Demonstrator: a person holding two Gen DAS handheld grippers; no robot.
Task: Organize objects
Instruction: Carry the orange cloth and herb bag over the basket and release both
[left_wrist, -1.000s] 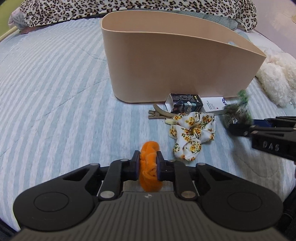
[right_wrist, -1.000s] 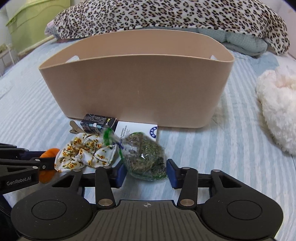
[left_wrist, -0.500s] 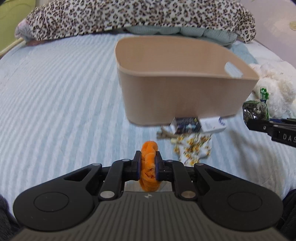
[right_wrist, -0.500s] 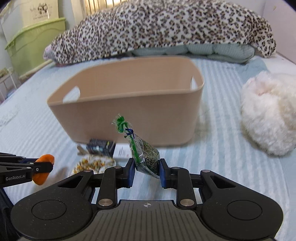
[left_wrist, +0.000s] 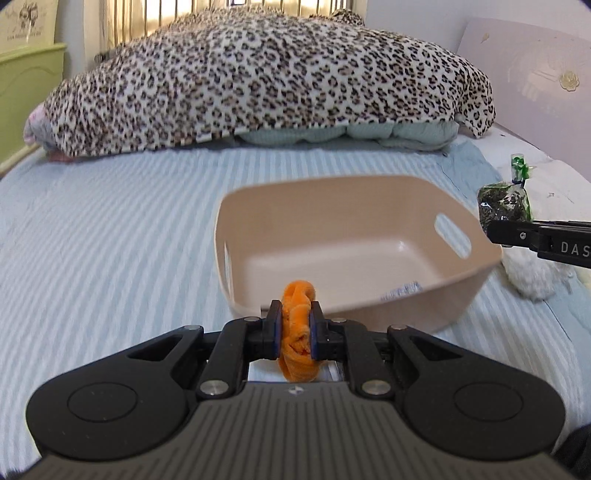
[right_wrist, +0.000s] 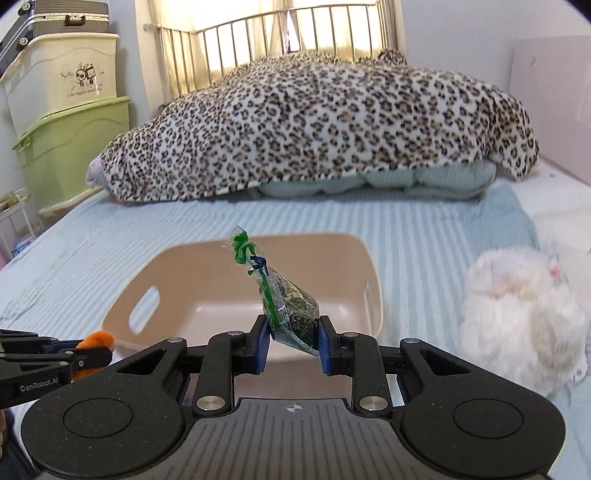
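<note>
My left gripper (left_wrist: 294, 334) is shut on an orange scrunchie (left_wrist: 297, 325) and holds it in the air just before the near rim of the beige bin (left_wrist: 369, 310). My right gripper (right_wrist: 291, 341) is shut on a small clear bag of dried green herbs (right_wrist: 291, 314) tied with green ribbon, held above the near edge of the bin (right_wrist: 236, 273). The bag also shows at the right in the left wrist view (left_wrist: 504, 201), and the scrunchie at the left in the right wrist view (right_wrist: 96, 339). The bin looks empty inside.
The bin stands on a bed with a blue striped cover (left_wrist: 110, 240). A leopard-print blanket (left_wrist: 266, 81) lies over pillows at the head. A white plush toy (right_wrist: 524, 310) lies right of the bin. Storage boxes (right_wrist: 70, 136) stand left of the bed.
Both grippers have risen with their objects, from bed level to above the bin's rim. The floral scrunchie, box and card by the bin's base have dropped out of view.
</note>
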